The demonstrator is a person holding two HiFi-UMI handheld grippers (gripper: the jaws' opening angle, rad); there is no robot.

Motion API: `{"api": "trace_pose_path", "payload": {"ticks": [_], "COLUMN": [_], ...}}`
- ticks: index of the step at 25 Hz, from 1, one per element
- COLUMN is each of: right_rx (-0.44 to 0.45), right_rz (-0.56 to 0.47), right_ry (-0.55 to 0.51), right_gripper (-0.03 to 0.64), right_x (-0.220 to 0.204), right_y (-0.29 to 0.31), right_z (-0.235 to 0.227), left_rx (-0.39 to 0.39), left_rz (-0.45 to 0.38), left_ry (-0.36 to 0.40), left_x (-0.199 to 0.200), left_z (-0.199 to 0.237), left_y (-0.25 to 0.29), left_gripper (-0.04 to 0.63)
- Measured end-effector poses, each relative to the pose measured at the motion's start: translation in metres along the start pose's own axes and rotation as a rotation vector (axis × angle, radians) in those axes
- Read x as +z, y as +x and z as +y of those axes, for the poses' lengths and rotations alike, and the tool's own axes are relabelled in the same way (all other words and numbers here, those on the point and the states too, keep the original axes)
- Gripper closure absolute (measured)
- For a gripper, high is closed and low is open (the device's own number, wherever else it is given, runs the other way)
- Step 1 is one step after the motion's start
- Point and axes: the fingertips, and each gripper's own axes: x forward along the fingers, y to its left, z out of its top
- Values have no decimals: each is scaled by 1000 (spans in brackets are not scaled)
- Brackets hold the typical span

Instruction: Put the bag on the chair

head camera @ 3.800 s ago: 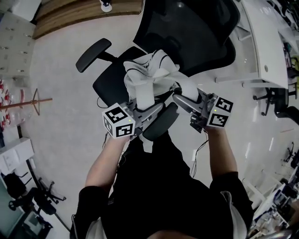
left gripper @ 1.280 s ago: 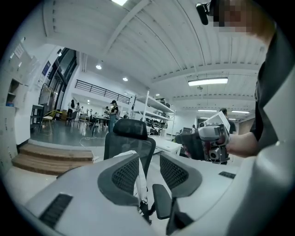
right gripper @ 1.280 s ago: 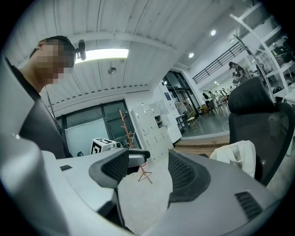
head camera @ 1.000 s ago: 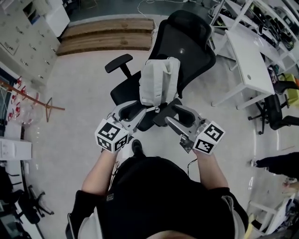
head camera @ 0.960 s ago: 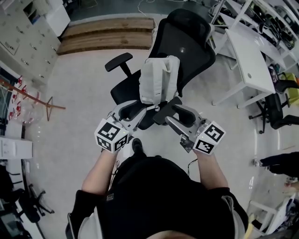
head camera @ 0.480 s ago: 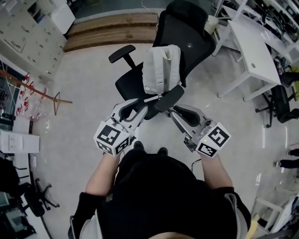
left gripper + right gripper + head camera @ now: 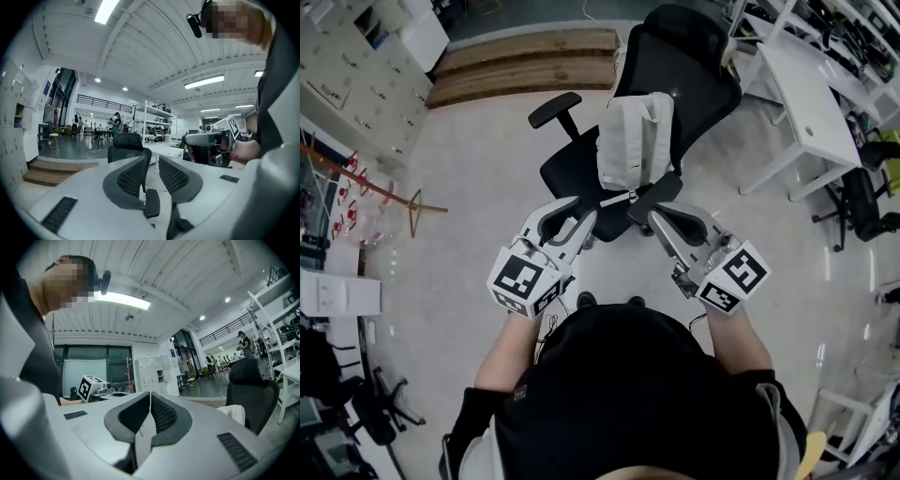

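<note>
The white bag (image 7: pixel 635 141) stands on the seat of the black chair (image 7: pixel 689 66), leaning against its backrest; we cannot see what is inside it. Our left gripper (image 7: pixel 569 217) hangs just in front of the chair, jaws partly apart and closing, with nothing between them. Our right gripper (image 7: pixel 664 217) has its jaws together and empty, clear of the bag. The near armrest (image 7: pixel 656 190) covers the bag's lower corner.
</note>
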Motion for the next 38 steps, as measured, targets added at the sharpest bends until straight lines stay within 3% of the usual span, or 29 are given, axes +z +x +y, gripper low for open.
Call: {"api": "trace_pose_path", "payload": {"ticks": [13, 38], "right_rx": [-74, -81], "right_rz": [-13, 5], "right_ry": [-45, -37], "right_gripper": [588, 589], "right_x": [8, -4], "right_y": [20, 5], "right_z": [-2, -20], "left_rx": [51, 117], "left_rz": [-11, 13], "left_ry": [-31, -53], "left_x": [-3, -17], "left_z": [38, 41], "left_y": [-24, -26], "left_gripper": [505, 511]}}
